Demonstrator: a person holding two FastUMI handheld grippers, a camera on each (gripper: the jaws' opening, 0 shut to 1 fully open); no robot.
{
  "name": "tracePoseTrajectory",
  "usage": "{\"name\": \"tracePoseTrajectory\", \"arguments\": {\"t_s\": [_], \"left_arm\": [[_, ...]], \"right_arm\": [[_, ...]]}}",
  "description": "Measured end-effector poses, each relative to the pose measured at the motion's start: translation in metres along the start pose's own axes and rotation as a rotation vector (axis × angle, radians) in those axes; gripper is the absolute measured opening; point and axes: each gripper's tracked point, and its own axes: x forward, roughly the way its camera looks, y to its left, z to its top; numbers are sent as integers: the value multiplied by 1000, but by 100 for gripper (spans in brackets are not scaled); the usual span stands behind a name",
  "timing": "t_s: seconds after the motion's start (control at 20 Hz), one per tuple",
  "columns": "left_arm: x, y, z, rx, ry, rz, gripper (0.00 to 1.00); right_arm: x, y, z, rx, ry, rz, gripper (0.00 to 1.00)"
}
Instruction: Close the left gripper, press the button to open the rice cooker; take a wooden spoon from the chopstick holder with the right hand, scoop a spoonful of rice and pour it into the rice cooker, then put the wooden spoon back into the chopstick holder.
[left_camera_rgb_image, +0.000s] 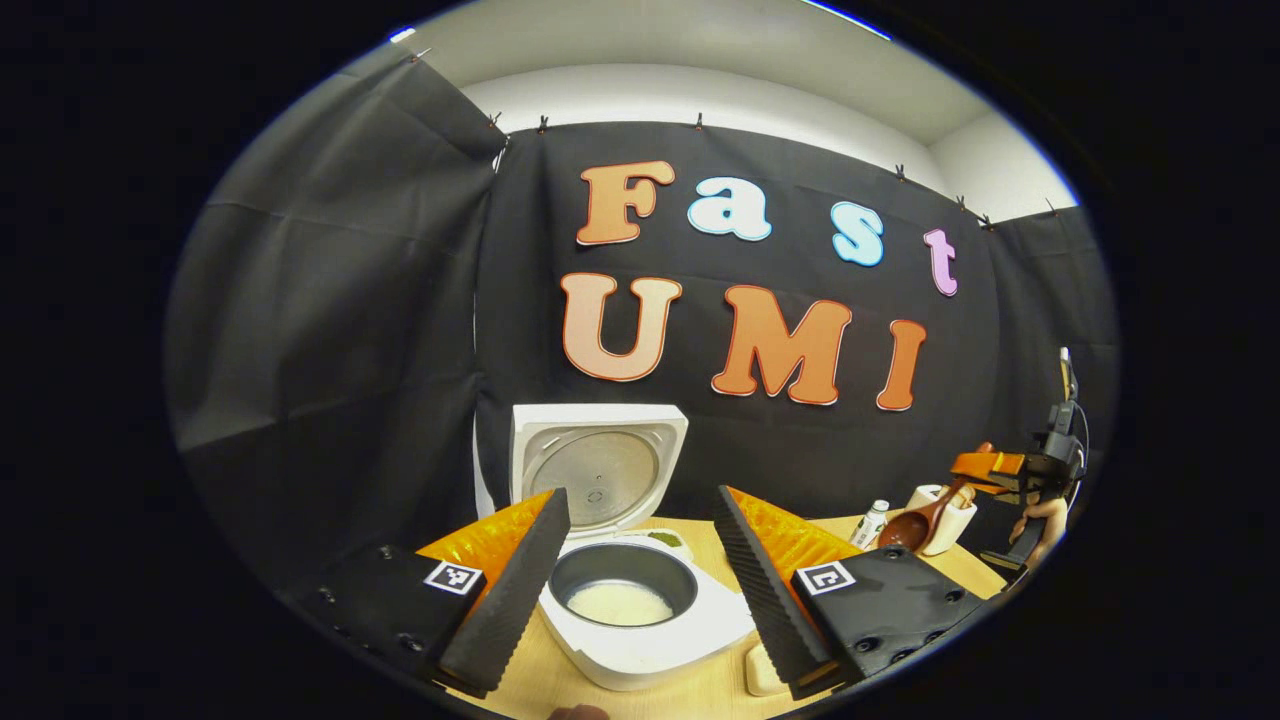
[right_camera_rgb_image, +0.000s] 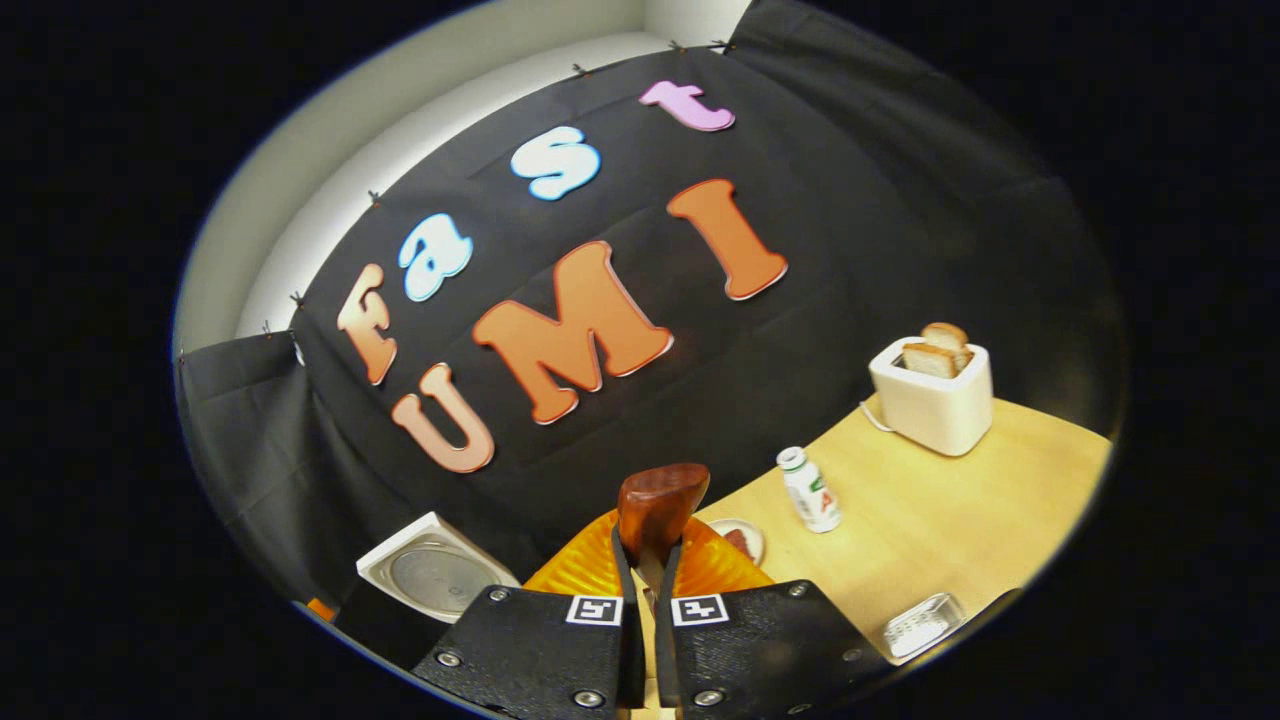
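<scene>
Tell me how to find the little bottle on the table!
Look at the wooden table in the right gripper view and find the white toaster with bread slices sticking out. Nearer than it stands the small white bottle. It is the one upright thing with a green cap; the small dish beside it lies flat.

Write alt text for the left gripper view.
The left gripper is open above an open rice cooker with rice in its pot. Far right, the other gripper holds a wooden spoon by the holder.
</scene>
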Motion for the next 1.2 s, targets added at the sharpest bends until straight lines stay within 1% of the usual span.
{"name": "tracePoseTrajectory", "arguments": {"t_s": [0.1, 0.25, 0.35, 0.45, 0.55, 0.7, 0.85, 1.05, 1.15, 1.2], "left_arm": [[1, -4, 1, 0, 0, 1, 99], [-1, -10, 1, 1, 1, 7, 99], [-3, -15, 1, -5, 0, 7, 99], [-4, -21, -1, -8, 0, -2, 99], [-4, -23, -4, 0, 6, 5, 99], [-7, -34, -9, -8, 12, 1, 99], [-10, -49, -13, -35, 24, -30, 99], [-15, -54, -10, 4, 30, -39, 99], [-18, -51, -9, 13, 31, -34, 99], [-19, -49, -9, 11, 31, -32, 99]], "right_arm": [[-10, -39, 7, 18, -15, -64, 4], [-23, -94, 5, 63, -25, -151, 4], [-34, -125, 0, 74, -28, -195, 4], [-42, -150, -3, 78, -33, -235, 4], [-47, -172, -8, 96, -35, -272, 4], [-58, -194, -28, 106, -11, -303, 4], [-59, -198, -45, 116, 13, -304, 4], [-50, -196, -81, 101, 64, -298, 4], [-46, -203, -85, 105, 68, -313, 4], [-46, -205, -95, 111, 72, -319, 5]]}}
